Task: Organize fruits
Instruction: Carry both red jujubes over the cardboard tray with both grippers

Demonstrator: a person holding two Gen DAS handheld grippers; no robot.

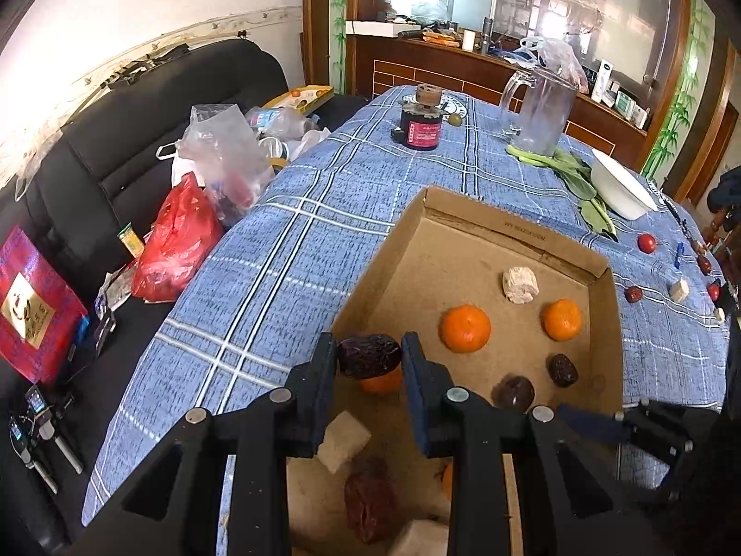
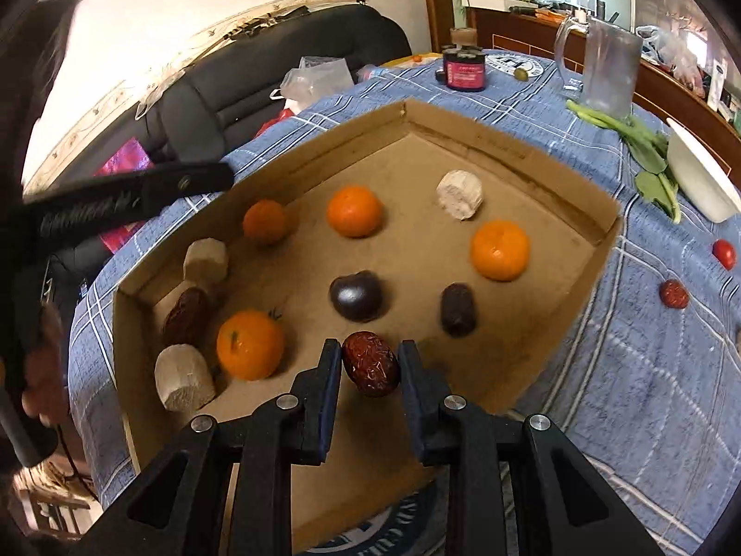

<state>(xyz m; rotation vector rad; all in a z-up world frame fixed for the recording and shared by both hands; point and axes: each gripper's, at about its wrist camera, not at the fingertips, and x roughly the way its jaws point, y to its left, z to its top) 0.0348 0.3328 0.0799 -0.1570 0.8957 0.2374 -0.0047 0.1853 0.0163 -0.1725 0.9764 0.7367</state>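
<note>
A shallow cardboard box (image 1: 532,236) (image 2: 546,171) lies on the blue plaid tablecloth. It holds several oranges (image 2: 355,211), dark dates (image 2: 457,309), a dark round fruit (image 2: 356,295) and pale chunks (image 2: 459,194). My left gripper (image 1: 368,356) is shut on a dark red date (image 1: 369,355) above the box's left side. My right gripper (image 2: 369,363) is shut on a red date (image 2: 370,363) above the box's near part. The left gripper's body (image 2: 129,199) shows in the right wrist view.
Outside the box to the right lie a small tomato (image 1: 646,243) (image 2: 724,253), loose dates (image 2: 674,294) and a pale chunk (image 1: 679,288). A white bowl (image 1: 620,185), greens, a glass pitcher (image 1: 542,111) and a dark jar (image 1: 421,123) stand farther back. A black sofa with bags (image 1: 180,236) lies left.
</note>
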